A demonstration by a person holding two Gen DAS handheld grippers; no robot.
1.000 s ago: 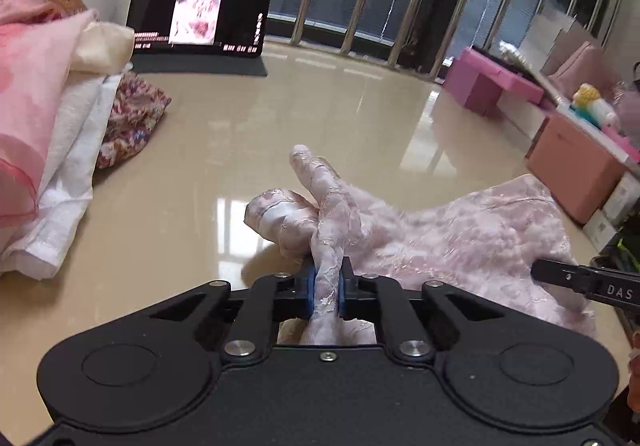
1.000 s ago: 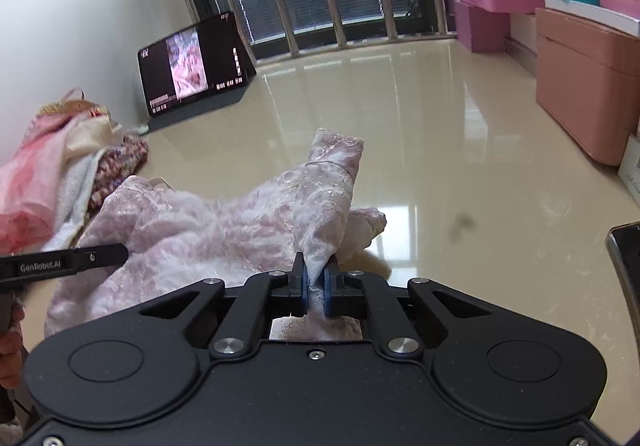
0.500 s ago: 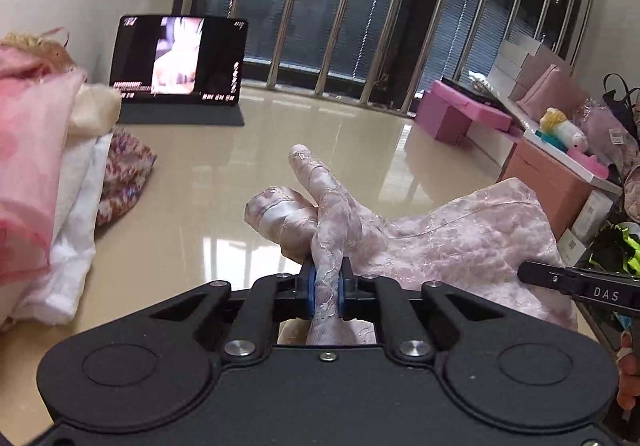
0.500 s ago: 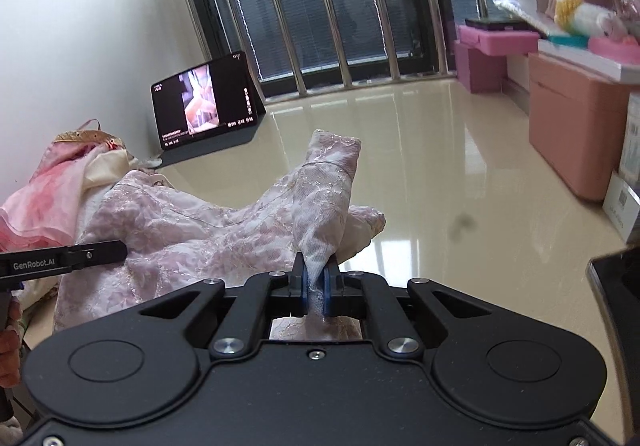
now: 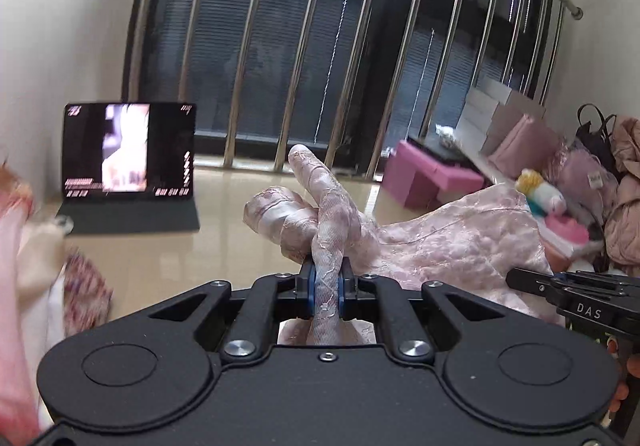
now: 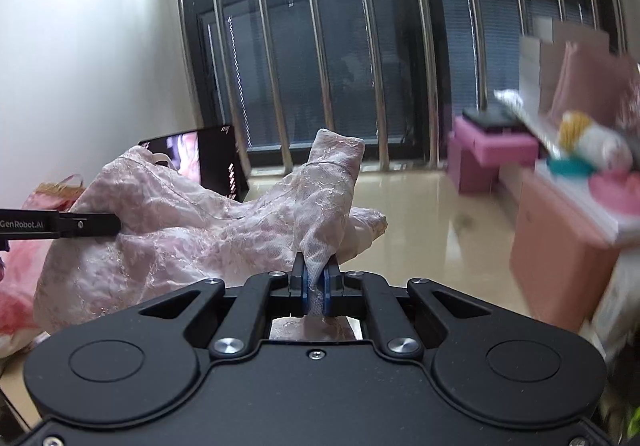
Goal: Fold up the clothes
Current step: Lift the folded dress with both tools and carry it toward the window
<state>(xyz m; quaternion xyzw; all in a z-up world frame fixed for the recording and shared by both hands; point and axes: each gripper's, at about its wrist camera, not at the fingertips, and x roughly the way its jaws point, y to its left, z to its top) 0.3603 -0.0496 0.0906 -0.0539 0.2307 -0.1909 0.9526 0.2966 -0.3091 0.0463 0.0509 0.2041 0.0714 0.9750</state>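
Observation:
A pale pink lace garment (image 5: 448,242) hangs in the air between my two grippers, lifted off the glossy beige surface (image 5: 224,201). My left gripper (image 5: 326,292) is shut on a bunched strip of its edge, which sticks up past the blue pads. In the right wrist view the same garment (image 6: 192,230) spreads to the left, and my right gripper (image 6: 316,292) is shut on another bunched corner. Each gripper shows at the edge of the other's view: the right one (image 5: 560,286) and the left one (image 6: 60,224).
A tablet (image 5: 128,153) with a lit screen stands at the back left before a barred window (image 5: 320,45). A pile of pink, white and floral clothes (image 5: 36,266) lies at the left. Pink boxes (image 5: 428,177), toys and bags crowd the right side.
Both grippers have risen with the garment, which has come up off the surface. The views now tilt higher, showing more window and less of the beige surface.

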